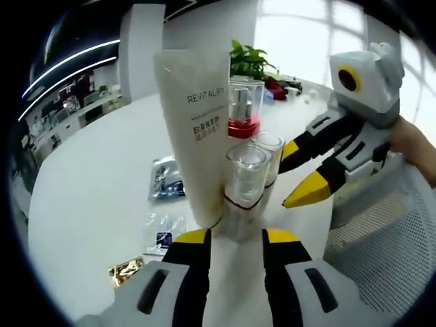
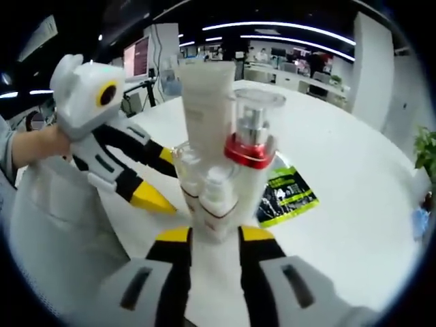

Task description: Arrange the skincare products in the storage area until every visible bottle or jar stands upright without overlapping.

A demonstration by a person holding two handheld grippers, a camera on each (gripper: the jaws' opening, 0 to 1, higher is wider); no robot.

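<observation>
In the left gripper view, the left gripper (image 1: 235,238) stood with its jaws parted to a narrow gap and gripping nothing, its yellow tips just short of a cluster of skincare products on the white table (image 1: 88,204). A tall white tube (image 1: 197,129) marked REVITALIFT stood upright at 11 o'clock from those tips; touching it at its 3 o'clock side were a clear-capped bottle (image 1: 245,180), a second clear-capped bottle (image 1: 268,151) behind it, and a red-collared pump bottle (image 1: 244,109) farther back, all upright. The right gripper (image 1: 303,174) came in from 3 o'clock, jaws apart, its tips close beside the clear-capped bottles; whether they touched could not be told. Flat sachets (image 1: 165,178) lay on the table at 9 o'clock of the tube. In the right gripper view, the right gripper (image 2: 213,235) sat with its jaws either side of a small bottle (image 2: 216,197) at the near edge of the cluster, though contact could not be made out; a green and black sachet (image 2: 289,194) lay at 3 o'clock.
</observation>
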